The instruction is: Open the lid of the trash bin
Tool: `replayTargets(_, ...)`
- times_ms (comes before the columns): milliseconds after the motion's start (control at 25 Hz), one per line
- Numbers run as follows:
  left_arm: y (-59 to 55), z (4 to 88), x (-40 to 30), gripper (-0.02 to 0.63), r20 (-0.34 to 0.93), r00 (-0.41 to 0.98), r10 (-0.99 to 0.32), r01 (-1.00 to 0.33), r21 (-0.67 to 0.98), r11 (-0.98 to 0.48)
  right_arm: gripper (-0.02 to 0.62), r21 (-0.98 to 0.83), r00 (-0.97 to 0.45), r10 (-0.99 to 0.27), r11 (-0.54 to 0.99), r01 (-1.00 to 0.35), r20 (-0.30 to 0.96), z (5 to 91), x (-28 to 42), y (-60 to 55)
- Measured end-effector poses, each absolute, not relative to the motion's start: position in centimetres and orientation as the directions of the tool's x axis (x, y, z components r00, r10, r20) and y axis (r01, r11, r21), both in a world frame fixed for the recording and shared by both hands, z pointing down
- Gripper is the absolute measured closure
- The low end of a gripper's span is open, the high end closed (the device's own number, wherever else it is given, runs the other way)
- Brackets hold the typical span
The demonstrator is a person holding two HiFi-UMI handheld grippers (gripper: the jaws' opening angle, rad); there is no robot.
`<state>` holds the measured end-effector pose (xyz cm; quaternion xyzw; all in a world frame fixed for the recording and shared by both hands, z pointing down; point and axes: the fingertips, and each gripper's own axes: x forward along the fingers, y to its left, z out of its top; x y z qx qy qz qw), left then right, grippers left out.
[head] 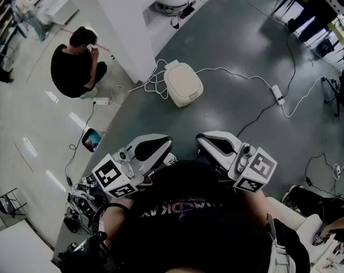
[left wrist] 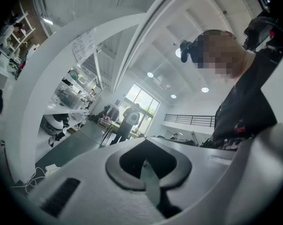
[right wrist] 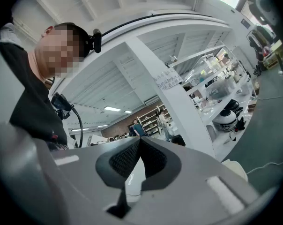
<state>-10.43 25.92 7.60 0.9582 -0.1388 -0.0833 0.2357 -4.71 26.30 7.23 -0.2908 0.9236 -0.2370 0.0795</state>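
- The cream-white, rounded-rectangular plastic trash bin (head: 183,85) stands on the grey floor (head: 234,56). It is well ahead of us, just beside the foot of a white pillar (head: 126,27), with a white cable (head: 234,71) running past it.
- Its smooth cream lid (head: 182,79) lies flat and shut, so we cannot see what the bin holds.
- We judge the bin light, stiff and rather slippery, so it may slide or tip if the lid is pulled hard.
- We would hook the lid's free lip and lift gently. From here we cannot tell which edge is hinged.
- The left gripper (left wrist: 146,142) has its jaws pressed together on nothing and sits close to our body.
- The right gripper (right wrist: 138,139) is the same: jaws together, empty, far from the bin.
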Motion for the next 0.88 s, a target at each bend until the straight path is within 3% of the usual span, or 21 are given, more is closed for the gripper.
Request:
replayTargets(560,26.1,7.6,-12.6,0.603,-0.104,0.936,-0.336,-0.252,0.469,-0.846,0.589,-0.478,-0.840,-0.542,0.740,-0.474,-0.006,6.8,-6.5,26.0)
replayTargets(880,27.2,8.6,-12.1,0.603,-0.010,0.955,-0.296,-0.273,0.355,-0.894,0.589,-0.418,-0.808,-0.587,0.721,-0.553,0.058,7.5,-5.9,26.0)
